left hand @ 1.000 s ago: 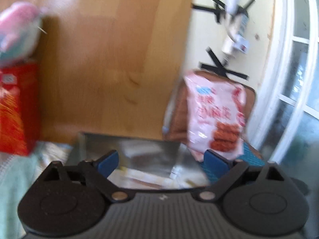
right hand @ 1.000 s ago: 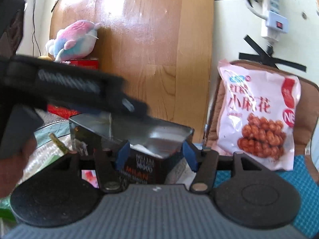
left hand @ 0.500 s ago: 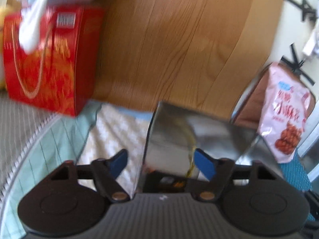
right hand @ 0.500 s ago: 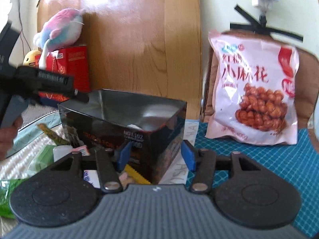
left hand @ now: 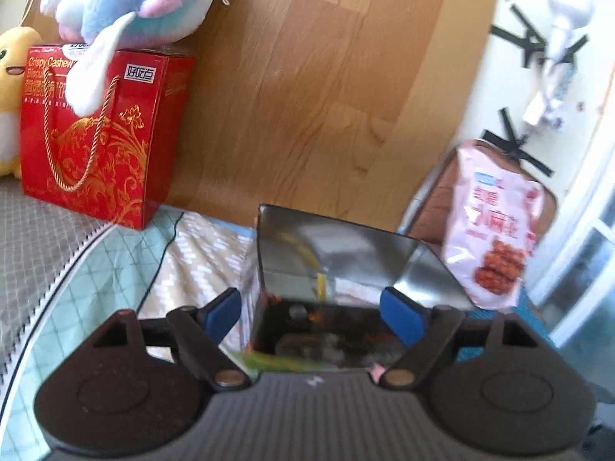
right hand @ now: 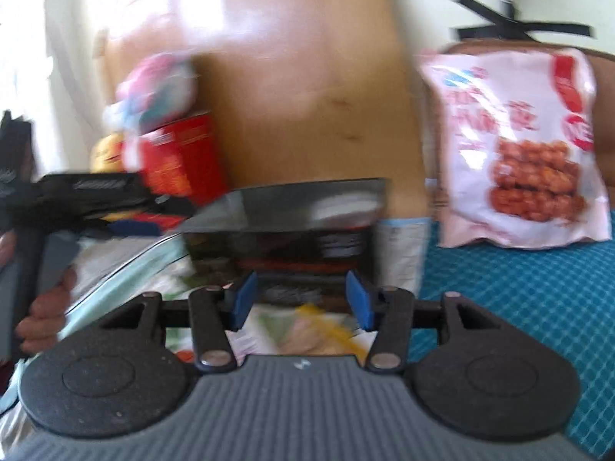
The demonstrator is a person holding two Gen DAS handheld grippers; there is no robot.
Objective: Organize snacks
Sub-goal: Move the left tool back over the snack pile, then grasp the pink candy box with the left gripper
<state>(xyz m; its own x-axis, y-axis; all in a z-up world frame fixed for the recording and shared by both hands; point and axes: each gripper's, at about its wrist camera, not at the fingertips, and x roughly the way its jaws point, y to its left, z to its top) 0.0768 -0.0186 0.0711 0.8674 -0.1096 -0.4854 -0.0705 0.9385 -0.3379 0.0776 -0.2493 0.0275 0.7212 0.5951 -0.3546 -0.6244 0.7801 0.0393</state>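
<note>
So both grippers are aimed at the same open-top box (left hand: pixel 346 265), the dark one with the shiny silver lining; it sits on the bedding straight ahead of the left gripper (left hand: pixel 313 313), whose blue fingers (left hand: pixel 221 313) are spread wide with nothing between them, the near wall of the box sitting just past the tips; the right gripper (right hand: pixel 300 301) has its fingers apart too, empty, with the box (right hand: pixel 292 226) right in front and some loose snack wrappers (right hand: pixel 307 332) lying under the fingertips, too blurry to read; the pink snack bag (left hand: pixel 496 238) with the fried twists printed on it stands ahead and off to the right of the left gripper, leaning on a brown cushion (left hand: pixel 438 199), just beside the box's far right corner; from the right wrist view the same bag (right hand: pixel 519 150) is up and to the right, standing on a teal mat (right hand: pixel 519 299); ahead-left of the left gripper there's a red gift box (left hand: pixel 100 138) with a gold rope handle against the wooden board (left hand: pixel 307 88), a pastel plush (left hand: pixel 134 4) sitting on top and a yellow plush (left hand: pixel 9 96) beside it; in the right wrist view the left gripper's body (right hand: pixel 77 192) shows at the left edge with the person's hand (right hand: pixel 46 311) wrapped round its handle; that view is pretty motion-blurred.
</note>
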